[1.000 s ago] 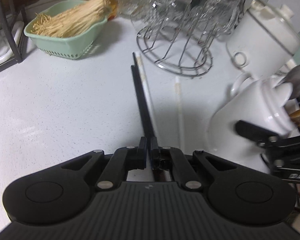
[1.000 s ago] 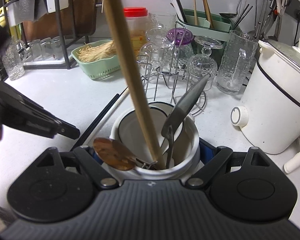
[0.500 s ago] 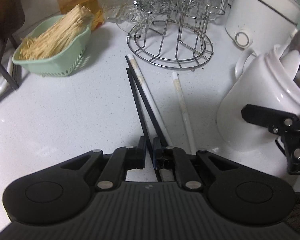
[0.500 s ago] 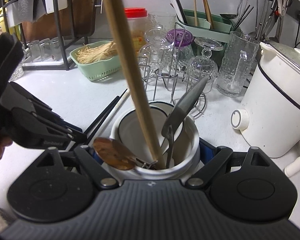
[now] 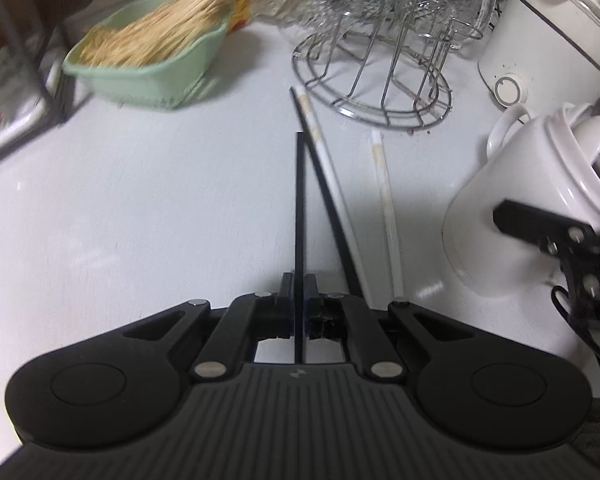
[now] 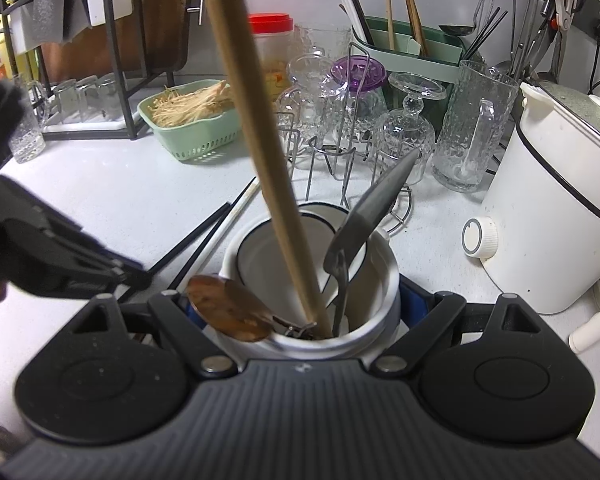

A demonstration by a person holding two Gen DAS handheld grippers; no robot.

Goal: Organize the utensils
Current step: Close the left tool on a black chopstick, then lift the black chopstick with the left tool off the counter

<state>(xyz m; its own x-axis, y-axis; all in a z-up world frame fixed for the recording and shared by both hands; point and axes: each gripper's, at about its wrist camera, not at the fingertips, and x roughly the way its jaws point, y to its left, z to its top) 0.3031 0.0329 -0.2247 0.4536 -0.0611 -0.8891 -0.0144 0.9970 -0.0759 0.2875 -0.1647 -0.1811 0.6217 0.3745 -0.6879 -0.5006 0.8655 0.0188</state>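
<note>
The left gripper has its jaws clamped on one black chopstick, lifting it off the desk; the right gripper clamps the white utensil jar steady — presumably to receive it.

White holder hides right hand-held gripper's pads.

Black chopstick clamped upright between left tongs; second black one, two white chopsticks flat just right.

Home kitchen: glass rack, cooker.
</note>
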